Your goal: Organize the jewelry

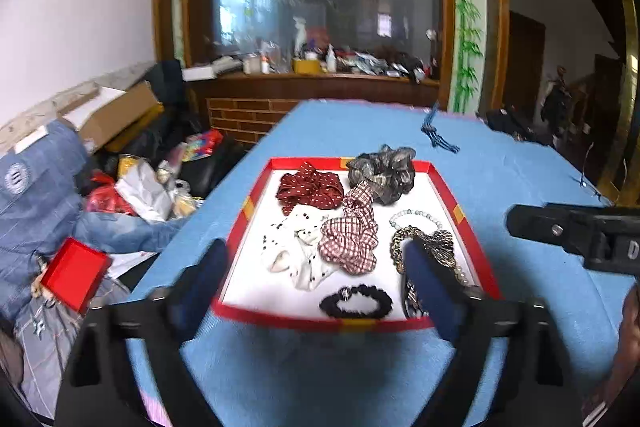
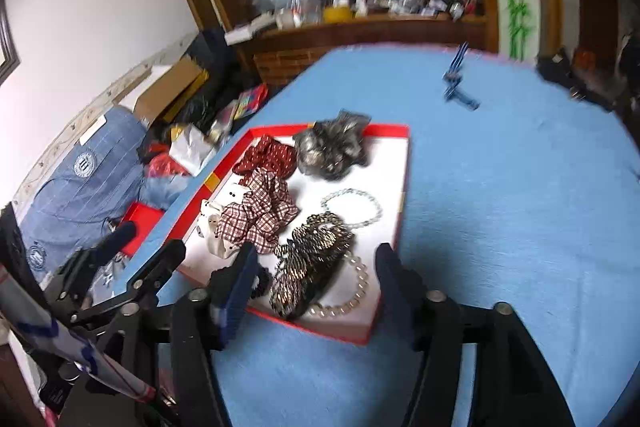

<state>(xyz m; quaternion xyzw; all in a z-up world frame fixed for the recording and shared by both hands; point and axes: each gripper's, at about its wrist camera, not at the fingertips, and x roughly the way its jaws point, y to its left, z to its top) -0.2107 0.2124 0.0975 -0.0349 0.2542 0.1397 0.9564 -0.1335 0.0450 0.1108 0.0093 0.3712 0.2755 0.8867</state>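
While both grippers gape empty, the tray (image 1: 440, 183) waits.
Right gripper (image 2: 316, 287) is nearer the gold chain (image 2: 316, 247), probably lying lengthwise toward the near edge; left gripper (image 1: 316, 279) hovers beside.

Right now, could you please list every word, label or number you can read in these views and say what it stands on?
"D": a single white letter on the right gripper, cut off by the frame edge.
Round white emblem on the blue striped bag: too blurred to read.
Bottle labels on the wooden shelf: too small to read.

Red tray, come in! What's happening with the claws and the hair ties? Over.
Left claw open, empty. Right claw open, empty. Scrunchies and bead bracelets lie in red tray. Nothing in the way.
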